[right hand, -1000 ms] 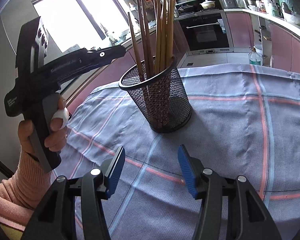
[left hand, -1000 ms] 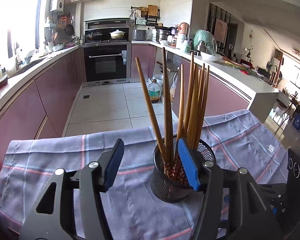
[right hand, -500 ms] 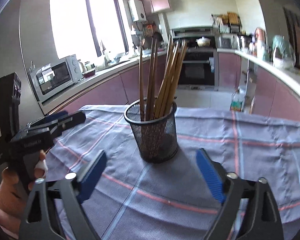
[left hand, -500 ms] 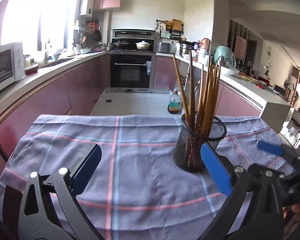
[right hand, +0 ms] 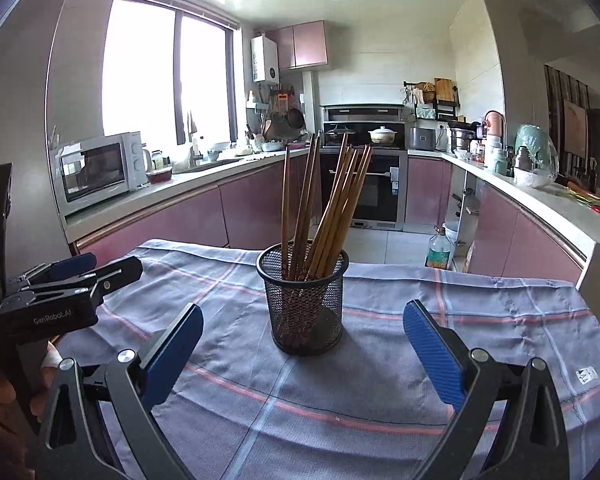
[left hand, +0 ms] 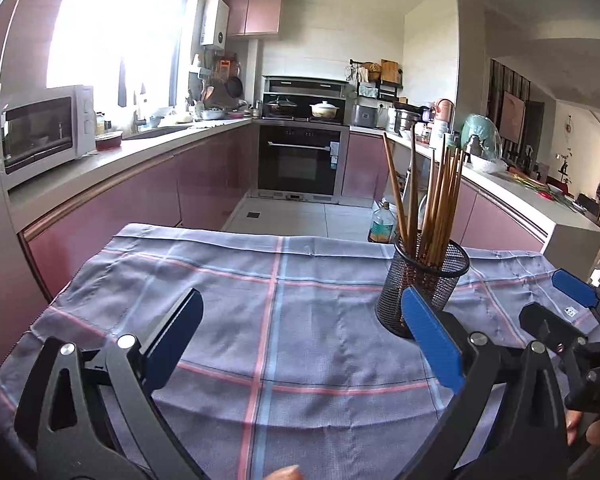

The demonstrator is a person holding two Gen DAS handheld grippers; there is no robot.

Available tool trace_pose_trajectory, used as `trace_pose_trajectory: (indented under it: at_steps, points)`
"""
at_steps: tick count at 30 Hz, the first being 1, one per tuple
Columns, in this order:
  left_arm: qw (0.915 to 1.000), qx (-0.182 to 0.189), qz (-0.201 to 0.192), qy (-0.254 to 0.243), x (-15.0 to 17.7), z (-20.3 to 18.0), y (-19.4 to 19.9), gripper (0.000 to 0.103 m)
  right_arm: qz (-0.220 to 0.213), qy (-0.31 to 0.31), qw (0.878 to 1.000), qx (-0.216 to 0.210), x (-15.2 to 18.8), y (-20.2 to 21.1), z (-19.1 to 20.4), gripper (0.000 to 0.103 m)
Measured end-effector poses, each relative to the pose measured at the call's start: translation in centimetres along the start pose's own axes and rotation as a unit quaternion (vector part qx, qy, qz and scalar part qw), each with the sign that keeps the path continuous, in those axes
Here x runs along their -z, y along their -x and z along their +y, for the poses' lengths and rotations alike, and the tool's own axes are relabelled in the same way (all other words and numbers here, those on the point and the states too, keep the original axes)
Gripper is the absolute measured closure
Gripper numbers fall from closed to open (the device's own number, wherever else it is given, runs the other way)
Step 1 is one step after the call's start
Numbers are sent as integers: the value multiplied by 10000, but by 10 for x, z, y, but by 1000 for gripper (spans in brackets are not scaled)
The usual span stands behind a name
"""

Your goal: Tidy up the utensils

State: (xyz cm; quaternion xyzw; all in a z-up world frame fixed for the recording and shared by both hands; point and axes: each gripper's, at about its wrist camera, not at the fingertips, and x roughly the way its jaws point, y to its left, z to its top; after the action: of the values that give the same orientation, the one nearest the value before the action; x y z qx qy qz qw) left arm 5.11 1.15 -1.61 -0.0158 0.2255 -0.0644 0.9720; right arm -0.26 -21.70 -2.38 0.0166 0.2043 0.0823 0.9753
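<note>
A black mesh cup (right hand: 305,300) stands upright on a plaid cloth (right hand: 380,360) and holds several brown wooden chopsticks (right hand: 324,208). In the left wrist view the cup (left hand: 424,284) stands just beyond my left gripper's right finger. My left gripper (left hand: 300,340) is open wide and empty, drawn back above the cloth (left hand: 280,320). My right gripper (right hand: 304,352) is open wide and empty, centred in front of the cup, apart from it. The left gripper's body (right hand: 60,292) shows at the left of the right wrist view.
The cloth covers a small table with edges close on all sides. Pink kitchen counters (left hand: 120,184) run along the left and right. A microwave (right hand: 96,168) sits on the left counter, an oven (left hand: 300,164) at the back. A bottle (right hand: 438,252) stands on the floor.
Both grippers have opened wider and pulled back and up from the cup. The cup now stands farther from both, with the chopsticks still in it.
</note>
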Motion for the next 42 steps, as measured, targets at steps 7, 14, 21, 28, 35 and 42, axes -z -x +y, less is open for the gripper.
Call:
trace_pose_trajectory:
  at_steps: [7,14,21,28,35,42]
  points:
    - [9994,-157,-233,-185,3,-2,22,5,-98,-3,10000,7,0,10,6,6]
    - [9989,-191,-331,-254,2,-3,33,5,-154,10,9999,-32,1,14,11,6]
    - [9988,-226,-381,-222,1,-3,38,5,-207,36,9998,-21,1,19,13,6]
    - [9985,-230,-443,-226,0,-4,43,5,-214,9,9998,-10,3,21,12,6]
    - [9984,-232,-458,-236,0,-6,44,5,-217,-6,9998,-4,2,22,12,6]
    - [9984,-240,-465,-233,0,-7,45,5,-216,-17,9998,-17,2,21,11,6]
